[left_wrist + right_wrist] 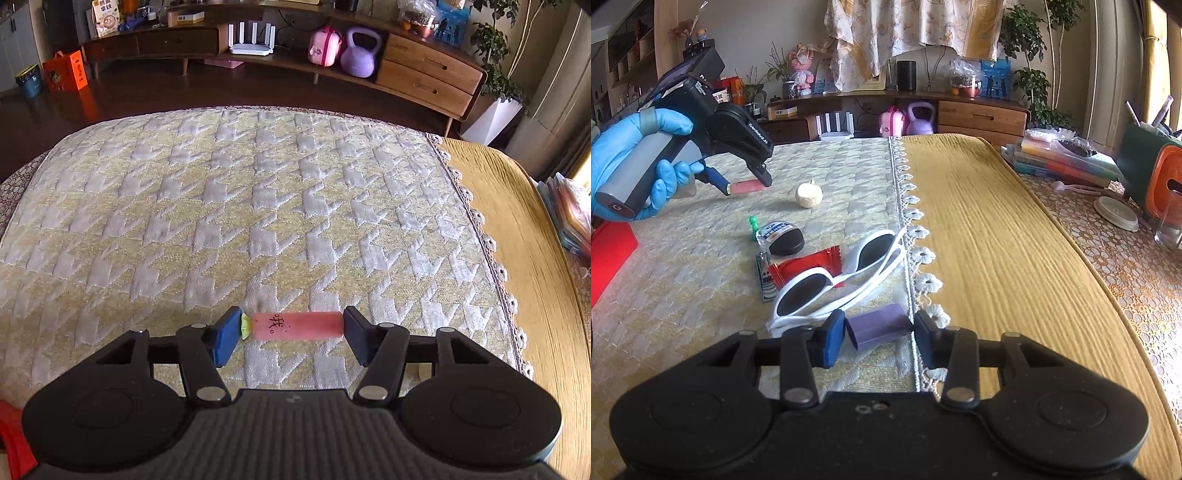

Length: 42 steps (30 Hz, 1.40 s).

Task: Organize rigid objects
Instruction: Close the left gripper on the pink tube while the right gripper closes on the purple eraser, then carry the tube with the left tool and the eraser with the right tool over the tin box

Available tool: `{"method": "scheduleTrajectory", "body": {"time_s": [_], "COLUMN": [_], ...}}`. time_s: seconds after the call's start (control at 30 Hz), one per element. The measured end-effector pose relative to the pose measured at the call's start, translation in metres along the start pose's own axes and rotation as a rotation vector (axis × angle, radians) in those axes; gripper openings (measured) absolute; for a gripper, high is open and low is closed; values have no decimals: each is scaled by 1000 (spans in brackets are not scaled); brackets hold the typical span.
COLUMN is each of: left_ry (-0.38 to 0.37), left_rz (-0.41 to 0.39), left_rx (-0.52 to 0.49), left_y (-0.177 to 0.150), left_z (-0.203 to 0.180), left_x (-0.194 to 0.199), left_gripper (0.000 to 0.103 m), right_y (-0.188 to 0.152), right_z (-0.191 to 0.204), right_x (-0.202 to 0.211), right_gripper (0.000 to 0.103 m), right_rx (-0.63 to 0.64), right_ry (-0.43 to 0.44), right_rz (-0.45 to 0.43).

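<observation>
Left tool (pixel 291 338) clamps pink cylinder (pixel 297 325) endwise.

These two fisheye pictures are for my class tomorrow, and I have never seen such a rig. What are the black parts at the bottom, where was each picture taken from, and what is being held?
No robot: a person holds a two-finger gripper in each hand, each with a camera looking along its fingers. The black parts are the grippers themselves.

The left-hand view shows the left gripper clamping a pink cylinder with black writing and a green end, end to end.

The right-hand view shows the right gripper closed on a small purple block, and the blue-gloved left hand farther off.

On the patterned cream cloth lie white-framed sunglasses, a red foil packet, a pale round ball and a green pin.
</observation>
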<state>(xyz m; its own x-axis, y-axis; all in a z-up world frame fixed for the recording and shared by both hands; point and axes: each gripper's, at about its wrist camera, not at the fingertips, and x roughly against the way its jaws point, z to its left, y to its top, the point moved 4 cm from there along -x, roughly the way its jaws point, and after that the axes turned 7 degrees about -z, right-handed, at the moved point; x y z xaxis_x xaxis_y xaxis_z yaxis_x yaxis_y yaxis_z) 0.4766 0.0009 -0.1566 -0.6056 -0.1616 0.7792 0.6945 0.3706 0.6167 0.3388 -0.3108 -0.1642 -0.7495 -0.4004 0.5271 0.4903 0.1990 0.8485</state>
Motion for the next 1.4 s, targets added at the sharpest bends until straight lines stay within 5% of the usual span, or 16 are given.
{"method": "scheduleTrajectory", "body": {"time_s": [0.57, 1.4], "left_ry": [-105, -108], "left_rz": [7, -5], "left_rx": [-52, 16], "left_y": [-31, -84], "left_z": [35, 202], "left_x": [123, 227], "left_gripper": [59, 59], "right_y": [8, 44], "right_z": [49, 221], "right_x": [69, 106], "right_gripper": [40, 40], "right_rx": [-31, 123], "right_ry": [30, 253], "right_rz": [-18, -75]}}
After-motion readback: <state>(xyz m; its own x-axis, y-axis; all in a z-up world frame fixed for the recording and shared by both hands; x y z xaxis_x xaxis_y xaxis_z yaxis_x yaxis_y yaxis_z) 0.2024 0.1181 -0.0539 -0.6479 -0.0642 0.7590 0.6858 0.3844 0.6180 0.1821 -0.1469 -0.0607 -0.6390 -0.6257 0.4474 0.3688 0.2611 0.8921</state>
